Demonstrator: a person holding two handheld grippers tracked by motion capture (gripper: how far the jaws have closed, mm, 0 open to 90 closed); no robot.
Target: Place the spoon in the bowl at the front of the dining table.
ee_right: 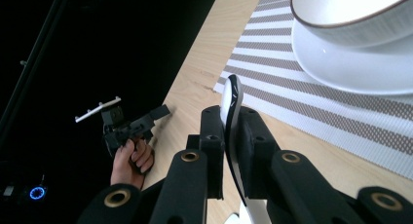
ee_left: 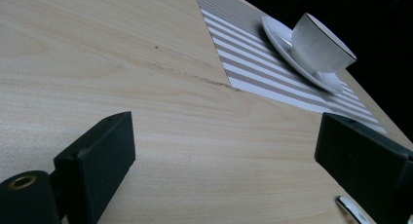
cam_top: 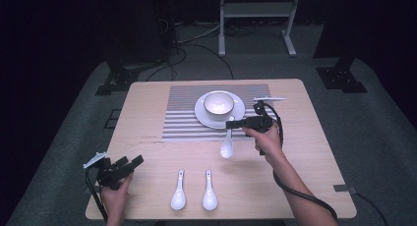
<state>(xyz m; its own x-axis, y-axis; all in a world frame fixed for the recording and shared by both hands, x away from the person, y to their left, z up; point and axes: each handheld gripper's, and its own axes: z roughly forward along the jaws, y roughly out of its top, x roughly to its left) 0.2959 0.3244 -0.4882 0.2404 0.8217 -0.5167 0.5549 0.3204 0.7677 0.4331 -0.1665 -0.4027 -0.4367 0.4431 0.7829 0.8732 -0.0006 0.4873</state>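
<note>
Between the right gripper's (cam_top: 231,123) closed jaws: white spoon (cam_top: 227,146), handle pinched, bowl hanging. Beyond: bowl (cam_top: 219,102) on saucer (cam_top: 238,119). Risk: thin glazed handle may swivel or slip.

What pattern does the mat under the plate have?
The mat has grey and white stripes, clearest in the high view.

White bowl (cam_top: 219,102), brown-and-white striped placemat (cam_top: 182,119), pale wooden table (cam_top: 147,152).

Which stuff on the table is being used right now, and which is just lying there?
In use:
- right gripper, shut on a white spoon
- bowl on its plate, close by on the striped mat

Lying about:
- two spoons near the front edge
- left gripper, open, holding nothing
</note>
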